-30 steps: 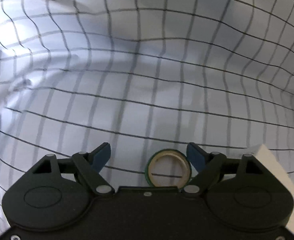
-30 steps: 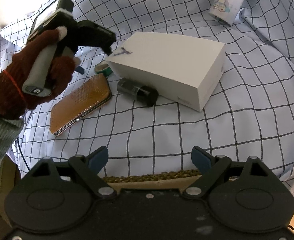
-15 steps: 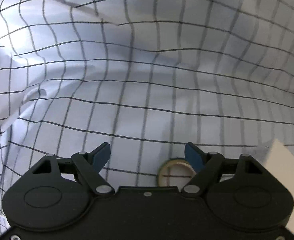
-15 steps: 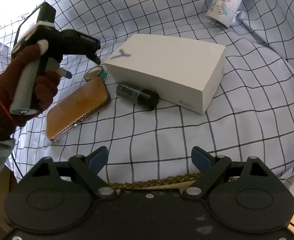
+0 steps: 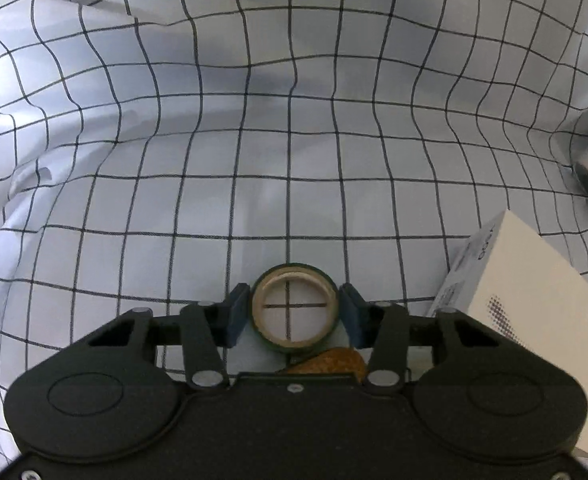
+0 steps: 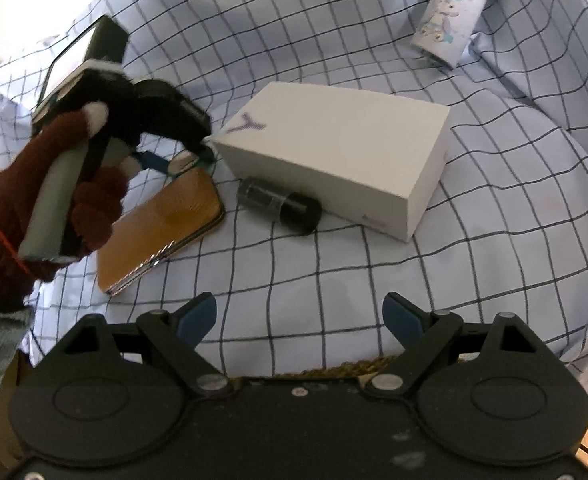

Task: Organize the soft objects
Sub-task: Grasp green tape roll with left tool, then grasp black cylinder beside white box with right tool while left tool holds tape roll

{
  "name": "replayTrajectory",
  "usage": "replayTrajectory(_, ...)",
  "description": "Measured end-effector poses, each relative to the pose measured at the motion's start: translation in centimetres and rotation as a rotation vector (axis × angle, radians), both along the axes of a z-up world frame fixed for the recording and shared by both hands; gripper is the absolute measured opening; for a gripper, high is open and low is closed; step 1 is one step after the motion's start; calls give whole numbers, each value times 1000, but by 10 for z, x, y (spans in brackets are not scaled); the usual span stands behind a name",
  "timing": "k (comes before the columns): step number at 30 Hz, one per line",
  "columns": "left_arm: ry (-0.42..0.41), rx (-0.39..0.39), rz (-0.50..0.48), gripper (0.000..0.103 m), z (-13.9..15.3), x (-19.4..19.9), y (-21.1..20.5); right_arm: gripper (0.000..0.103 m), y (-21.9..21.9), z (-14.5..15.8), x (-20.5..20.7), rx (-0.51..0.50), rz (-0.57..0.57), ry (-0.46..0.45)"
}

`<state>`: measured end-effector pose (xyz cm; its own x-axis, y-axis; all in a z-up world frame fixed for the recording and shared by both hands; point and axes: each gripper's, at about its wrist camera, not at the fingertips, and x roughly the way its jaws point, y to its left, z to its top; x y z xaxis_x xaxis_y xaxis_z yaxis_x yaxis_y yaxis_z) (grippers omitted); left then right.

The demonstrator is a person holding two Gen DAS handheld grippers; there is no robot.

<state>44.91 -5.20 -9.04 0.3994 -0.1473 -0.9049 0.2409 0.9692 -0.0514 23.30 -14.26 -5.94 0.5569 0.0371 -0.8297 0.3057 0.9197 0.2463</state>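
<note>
Left gripper point(image 5: 294, 314) clamped the green tape roll point(image 5: 294, 309), blue pads pressing both sides, white box point(image 5: 534, 304) right of the jaws. Right gripper point(image 6: 296, 318) gaped wide over checked cloth point(image 6: 334, 264), nothing between.

The cloth point(image 6: 374, 280) is pale blue-white, ruled with a thin black grid. On it sits a plain white box point(image 6: 342, 152) with a purple mark on its top. Left of the box lie a tape roll point(image 5: 294, 306), green outside and cream inside, and an orange-brown case point(image 6: 162, 224). Just before the box is a black cylinder point(image 6: 282, 204). Behind it lies a pastel cartoon-print tube point(image 6: 450, 12).
</note>
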Motion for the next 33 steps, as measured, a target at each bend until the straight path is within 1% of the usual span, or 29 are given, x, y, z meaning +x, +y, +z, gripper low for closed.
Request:
replayTrajectory(2,-1,-20,9,48,4,1,8,91,0,0,3,-3,-25,0)
replayTrajectory(5,-31,2,21,48,4,6,20,94,-1,-2,8,9,-102,3)
replayTrajectory(8,-49,10,11,48,1,10,34,95,-4,-5,13,86,-239,2)
replayTrajectory(10,-53,10,-10,48,0,10,40,97,-6,-10,19,159,-341,6)
replayTrajectory(12,-62,42,-49,48,-1,7,38,99,-6,-13,27,208,-413,9)
replayTrajectory(14,-77,85,-84,48,-4,4,32,99,-1,-14,37,194,-436,20)
replayTrajectory(15,-76,89,-86,48,-4,5,33,99,3,-15,43,178,-439,21)
replayTrajectory(20,-41,61,-89,48,-1,5,32,99,18,-14,67,83,-467,-3)
replayTrajectory(23,-44,69,-101,48,-1,12,34,99,22,-20,82,21,-471,14)
replayTrajectory(25,-48,71,-100,48,1,10,31,99,24,-25,88,-18,-484,24)
replayTrajectory(30,-59,72,-102,48,-1,7,29,97,25,-32,97,-77,-476,33)
replayTrajectory(31,-60,70,-102,48,-1,7,29,96,25,-32,99,-82,-473,35)
replayTrajectory(33,-61,68,-101,48,0,4,30,89,26,-31,98,-81,-460,28)
